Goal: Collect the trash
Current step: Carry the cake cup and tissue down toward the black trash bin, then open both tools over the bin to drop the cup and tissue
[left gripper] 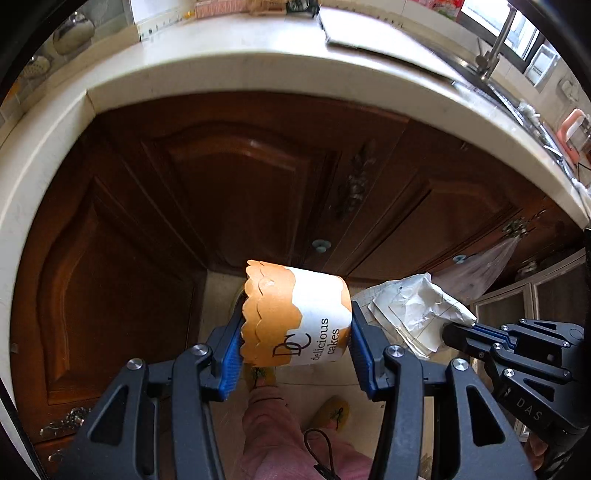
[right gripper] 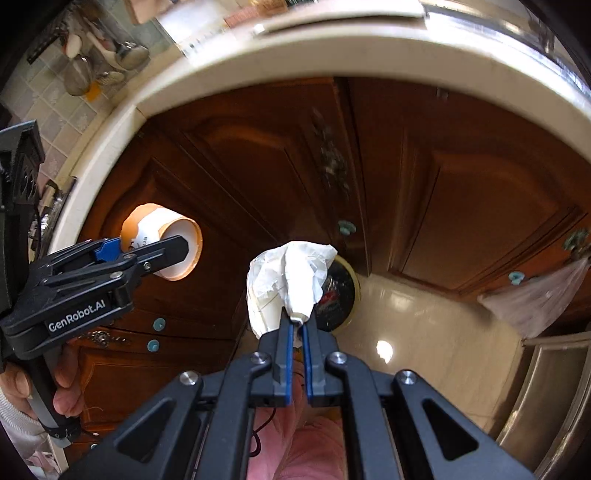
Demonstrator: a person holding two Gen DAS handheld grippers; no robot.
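Brown cabinet doors (left gripper: 229, 192) are filling the view beneath a pale countertop (left gripper: 236, 70). At six o'clock the left gripper (left gripper: 295, 332) is grasping a paper cake cup (left gripper: 295, 317) sideways. Toward three o'clock the right gripper (right gripper: 295, 325) is clenching crumpled white paper (right gripper: 288, 277) above a round bin (right gripper: 341, 291).

A cream stone countertop (left gripper: 229, 70) curves across the top of the frame from 9 to 3 o'clock, with a flat grey board (left gripper: 373, 35) lying on it at 1 o'clock and a sink's tap (left gripper: 496, 44) rising at 2 o'clock. Below, the glossy pale tiled floor (right gripper: 436, 325) carries a round dark bin (right gripper: 340, 291) at centre in the right wrist view. A person's yellow slippers (left gripper: 330, 411) stand on the tiles at 6 o'clock.
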